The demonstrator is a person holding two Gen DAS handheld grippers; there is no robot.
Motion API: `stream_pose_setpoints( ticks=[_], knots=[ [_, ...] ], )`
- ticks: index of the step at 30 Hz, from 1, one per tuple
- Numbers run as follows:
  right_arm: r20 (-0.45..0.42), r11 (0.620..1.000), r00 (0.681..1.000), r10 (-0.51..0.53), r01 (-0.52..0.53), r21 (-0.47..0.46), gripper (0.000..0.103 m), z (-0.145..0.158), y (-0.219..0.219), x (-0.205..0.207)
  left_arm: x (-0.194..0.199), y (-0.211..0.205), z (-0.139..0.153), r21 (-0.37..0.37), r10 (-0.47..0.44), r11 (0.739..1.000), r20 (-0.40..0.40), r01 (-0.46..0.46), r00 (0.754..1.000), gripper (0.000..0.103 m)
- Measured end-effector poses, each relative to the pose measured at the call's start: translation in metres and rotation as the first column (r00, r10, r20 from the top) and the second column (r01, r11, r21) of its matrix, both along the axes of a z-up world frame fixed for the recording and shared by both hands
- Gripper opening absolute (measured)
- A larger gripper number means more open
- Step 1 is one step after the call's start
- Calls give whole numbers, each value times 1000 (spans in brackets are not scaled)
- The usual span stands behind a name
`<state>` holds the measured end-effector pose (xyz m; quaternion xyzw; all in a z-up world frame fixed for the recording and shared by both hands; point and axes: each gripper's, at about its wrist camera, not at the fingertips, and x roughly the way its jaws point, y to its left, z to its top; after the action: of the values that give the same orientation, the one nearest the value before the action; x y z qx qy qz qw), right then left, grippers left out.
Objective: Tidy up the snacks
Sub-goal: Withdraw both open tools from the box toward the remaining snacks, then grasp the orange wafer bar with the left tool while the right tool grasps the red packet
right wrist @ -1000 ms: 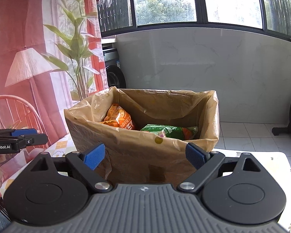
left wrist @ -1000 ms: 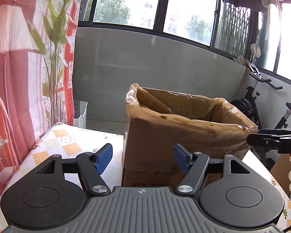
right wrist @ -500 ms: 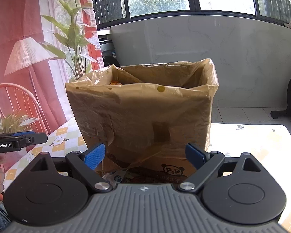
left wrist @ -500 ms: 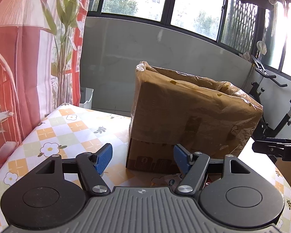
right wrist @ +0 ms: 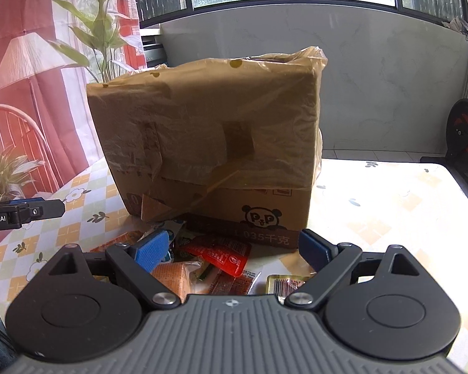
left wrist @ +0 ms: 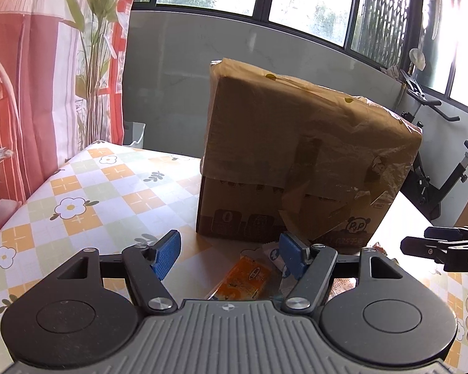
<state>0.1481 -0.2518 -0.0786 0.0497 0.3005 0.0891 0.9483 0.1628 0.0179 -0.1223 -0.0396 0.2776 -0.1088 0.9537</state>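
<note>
Nearest the right hand-held gripper (right wrist: pixel 232 247) lies a loose heap of snack packets on the worktop (right wrist: pixel 390 199): a red sachet (right wrist: pixel 221 255) between its blue pads, an orange packet (right wrist: pixel 174 275) beside that, and a gold-wrapped piece (right wrist: pixel 284 282) to the right. Its jaws stand wide apart with nothing clamped. The left hand-held gripper (left wrist: pixel 229 254) also stands apart and empty, over an orange snack packet (left wrist: pixel 245 280) in front of the carton.

To do the pick well, I would choose one packet at the edge of the heap, bring the pads down either side of its flat body, and close on that alone, since the slick wrappers overlap and could drag neighbours along.

Both tools tilt downward toward the worktop, side by side, each visible at the edge of the other's view.

Behind the heap stands the cardboard box (right wrist: pixel 209 137), lined with a brown plastic bag (right wrist: pixel 309 54), where the snacks presumably go.
</note>
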Motion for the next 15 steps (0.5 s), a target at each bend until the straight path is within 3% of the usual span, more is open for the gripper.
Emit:
stream_pose_setpoints(
  ticks=[9,15],
  knots=[
    [-115,998,991,-63,62,-10,91,-48,-6,-17,-7,-6,-20,-2,-29,1000,-57,29,998,72],
    [-167,999,985,-49,46,-27,86,-66,-1,-28,-5,-6,-27,-15,-34,999,-87,32,996,72]
  ],
)
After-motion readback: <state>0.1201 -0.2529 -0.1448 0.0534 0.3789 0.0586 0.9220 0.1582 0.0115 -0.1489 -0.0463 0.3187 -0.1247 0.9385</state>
